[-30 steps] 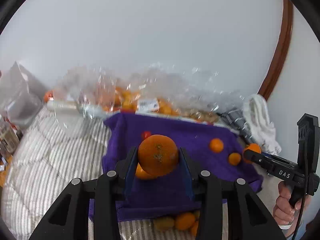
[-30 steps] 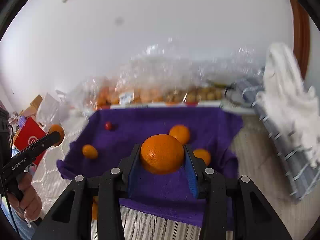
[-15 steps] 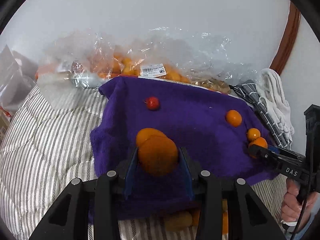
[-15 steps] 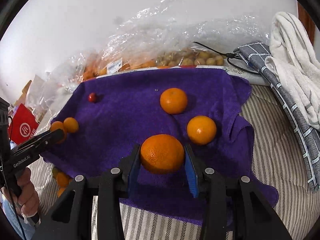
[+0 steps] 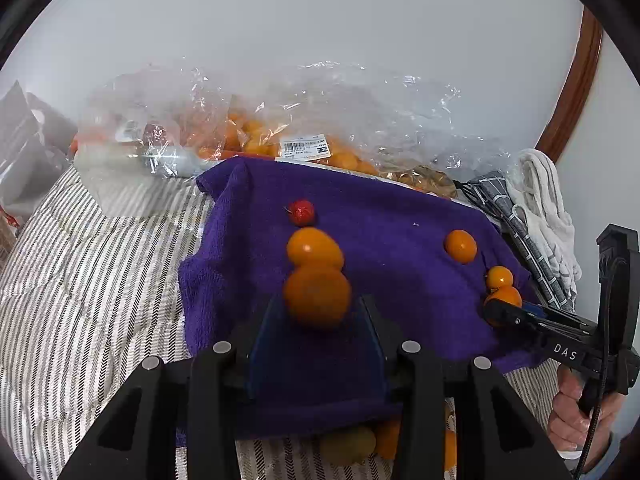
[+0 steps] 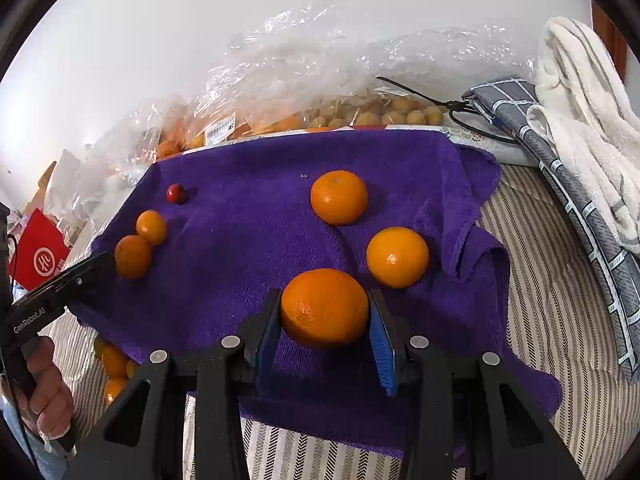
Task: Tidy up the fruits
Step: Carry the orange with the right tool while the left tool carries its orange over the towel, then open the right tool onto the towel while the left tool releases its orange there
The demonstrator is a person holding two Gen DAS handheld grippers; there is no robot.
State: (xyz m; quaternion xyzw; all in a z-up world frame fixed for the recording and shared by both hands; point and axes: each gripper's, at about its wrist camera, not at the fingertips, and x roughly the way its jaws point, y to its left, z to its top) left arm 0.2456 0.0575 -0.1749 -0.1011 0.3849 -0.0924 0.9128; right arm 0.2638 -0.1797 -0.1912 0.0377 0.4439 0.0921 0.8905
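The orange (image 6: 324, 306) pinched in the right gripper (image 6: 325, 320) sat low over the towel (image 6: 248, 264), the left gripper (image 5: 318, 312) likewise pinching its orange (image 5: 317, 295), and either, released there, risked rolling into the fruit just ahead (image 5: 315, 249).

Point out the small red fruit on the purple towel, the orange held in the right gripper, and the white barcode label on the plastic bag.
small red fruit (image 6: 176, 193), right wrist view, centre of its skin.
orange held in the right gripper (image 6: 324, 306), right wrist view, middle of its peel.
white barcode label (image 5: 305, 148), left wrist view, middle of the sticker.
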